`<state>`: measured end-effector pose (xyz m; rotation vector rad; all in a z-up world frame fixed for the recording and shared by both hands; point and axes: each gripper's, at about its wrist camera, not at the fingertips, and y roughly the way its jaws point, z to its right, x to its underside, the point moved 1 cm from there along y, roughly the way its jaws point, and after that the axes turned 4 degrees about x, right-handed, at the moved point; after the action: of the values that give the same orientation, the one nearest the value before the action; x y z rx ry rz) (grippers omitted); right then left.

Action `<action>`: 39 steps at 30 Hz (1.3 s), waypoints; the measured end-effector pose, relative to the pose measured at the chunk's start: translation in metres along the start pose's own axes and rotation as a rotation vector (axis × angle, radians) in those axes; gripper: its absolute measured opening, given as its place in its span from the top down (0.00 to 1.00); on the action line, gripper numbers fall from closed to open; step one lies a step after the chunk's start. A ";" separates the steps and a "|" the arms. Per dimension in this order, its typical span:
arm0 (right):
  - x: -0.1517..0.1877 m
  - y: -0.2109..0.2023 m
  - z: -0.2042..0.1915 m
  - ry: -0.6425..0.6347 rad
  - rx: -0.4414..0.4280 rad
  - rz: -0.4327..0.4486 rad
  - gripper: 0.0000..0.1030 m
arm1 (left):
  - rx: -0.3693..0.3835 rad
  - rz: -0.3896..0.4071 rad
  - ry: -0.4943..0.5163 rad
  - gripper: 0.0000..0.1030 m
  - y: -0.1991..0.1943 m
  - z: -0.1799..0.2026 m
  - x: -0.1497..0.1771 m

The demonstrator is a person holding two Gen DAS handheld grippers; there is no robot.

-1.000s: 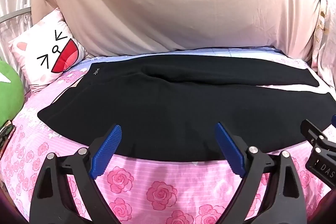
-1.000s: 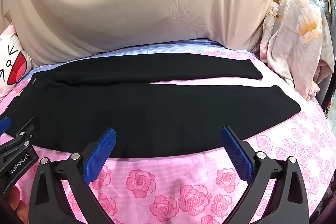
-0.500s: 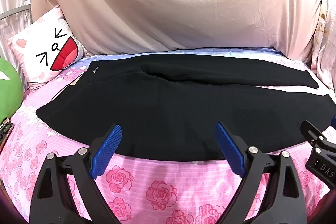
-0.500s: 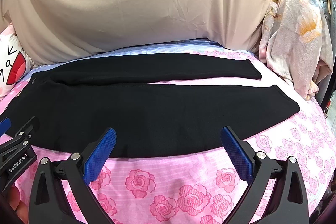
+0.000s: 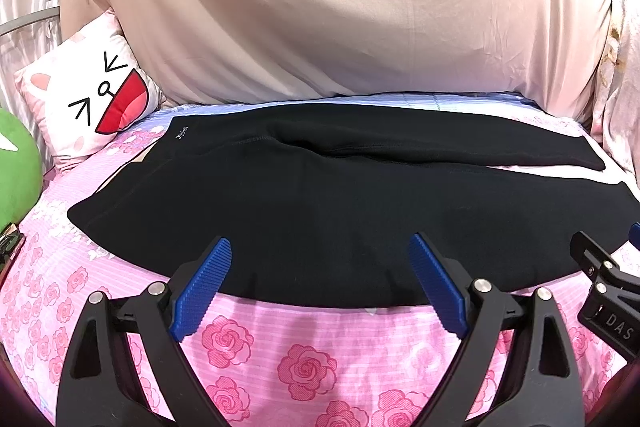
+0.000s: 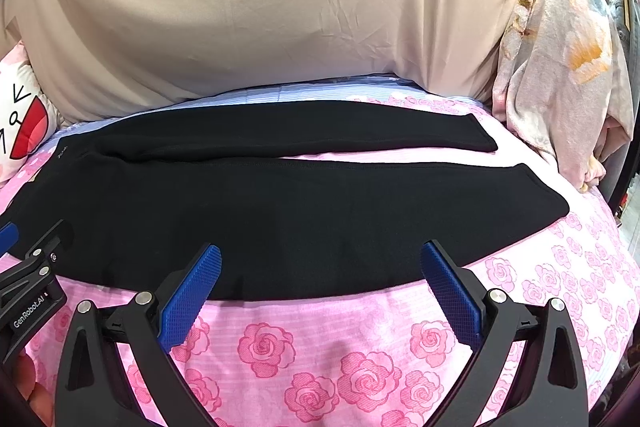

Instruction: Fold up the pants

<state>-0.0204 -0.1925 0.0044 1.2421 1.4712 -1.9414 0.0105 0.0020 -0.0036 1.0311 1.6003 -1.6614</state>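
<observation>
Black pants (image 5: 320,199) lie flat across the pink rose bedsheet (image 5: 280,347), waistband to the left, both legs stretching right with a thin gap between them. My left gripper (image 5: 320,247) hovers open just before the pants' near edge, nothing between its blue pads. In the right wrist view the same pants (image 6: 280,203) spread out, leg ends at the right. My right gripper (image 6: 320,255) is open too, above the near edge of the closer leg, holding nothing. Each gripper shows at the edge of the other's view.
A beige sheet (image 5: 340,7) hangs behind the bed. A cat-face pillow (image 5: 88,103) and a green plush (image 5: 16,167) sit at the left. Floral bedding (image 6: 560,87) is heaped at the right end. A dark object (image 5: 8,247) lies at the left bed edge.
</observation>
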 end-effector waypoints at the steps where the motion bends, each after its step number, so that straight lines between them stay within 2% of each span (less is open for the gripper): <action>1: -0.001 0.000 0.001 0.000 -0.001 -0.001 0.05 | 0.000 0.001 0.001 0.14 0.000 0.000 0.000; 17: 0.000 0.000 0.000 -0.002 0.001 -0.001 0.05 | -0.007 0.006 -0.004 0.14 0.003 0.011 0.001; 39: -0.001 0.001 -0.001 -0.002 0.003 -0.002 0.05 | -0.002 0.009 -0.006 0.14 0.001 0.005 0.003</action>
<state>-0.0189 -0.1919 0.0046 1.2397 1.4695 -1.9466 0.0091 -0.0025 -0.0064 1.0296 1.5906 -1.6551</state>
